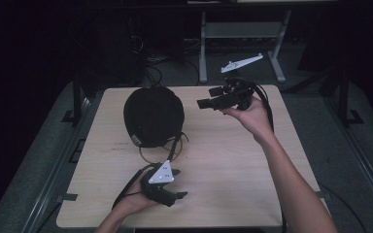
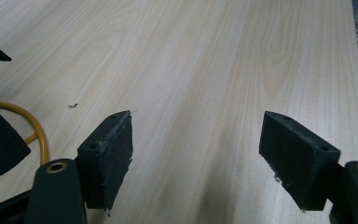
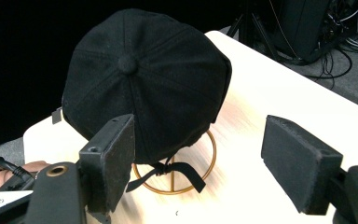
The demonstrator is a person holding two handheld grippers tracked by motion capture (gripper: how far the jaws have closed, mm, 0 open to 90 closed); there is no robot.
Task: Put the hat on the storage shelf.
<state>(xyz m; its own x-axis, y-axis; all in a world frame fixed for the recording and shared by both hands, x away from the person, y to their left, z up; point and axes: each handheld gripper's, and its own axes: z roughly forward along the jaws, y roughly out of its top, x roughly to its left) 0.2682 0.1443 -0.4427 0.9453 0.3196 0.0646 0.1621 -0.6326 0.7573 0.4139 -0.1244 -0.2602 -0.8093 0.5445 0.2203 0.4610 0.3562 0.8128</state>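
High view: cap (image 1: pixel 153 115) sits on gold wire stand (image 1: pixel 150 156), untouched. Your left gripper (image 1: pixel 175 195) and right gripper (image 1: pixel 203 103) both gape empty. Grasp not yet begun.

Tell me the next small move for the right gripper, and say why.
Probably ease the right gripper forward toward the black cap. Its jaws stand open and aimed at the cap, which sits on a gold wire stand, with a gap between. The left gripper, open, lies near the table's front edge.
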